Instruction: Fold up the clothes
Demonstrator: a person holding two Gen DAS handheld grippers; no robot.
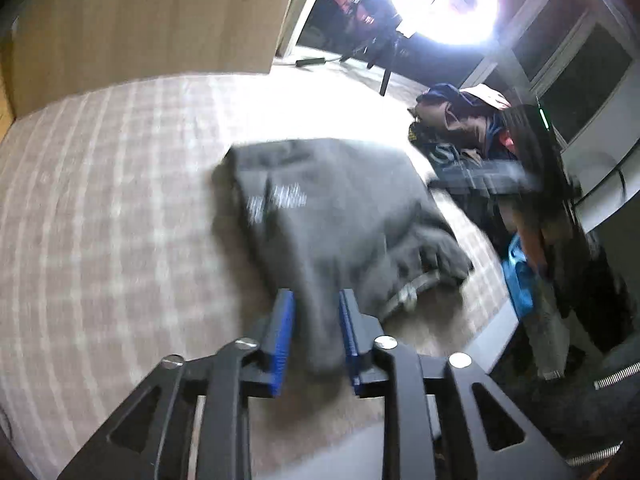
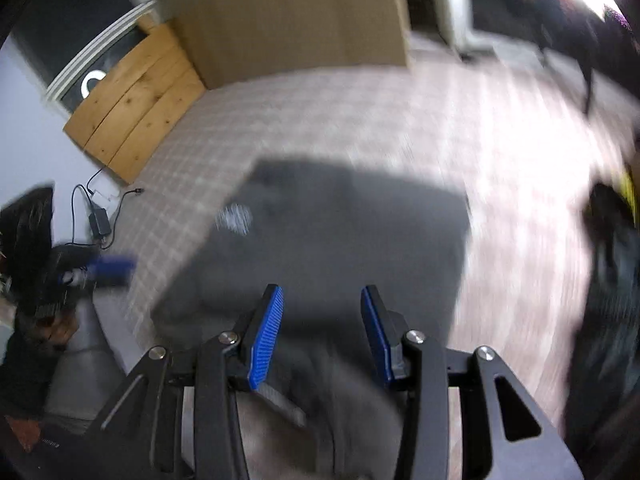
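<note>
Clothes pile (image 1: pixel 472 128) beyond grey garment (image 1: pixel 320 208); left gripper (image 1: pixel 316 300) pinching its fold, right gripper (image 2: pixel 322 298) agape.

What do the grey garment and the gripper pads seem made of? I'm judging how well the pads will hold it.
Grey garment: soft matte knit, probably cotton jersey or fleece; it bunches in thick folds. Pads: bright blue, finely ribbed, probably rubber or plastic; the blur leaves it open.
</note>
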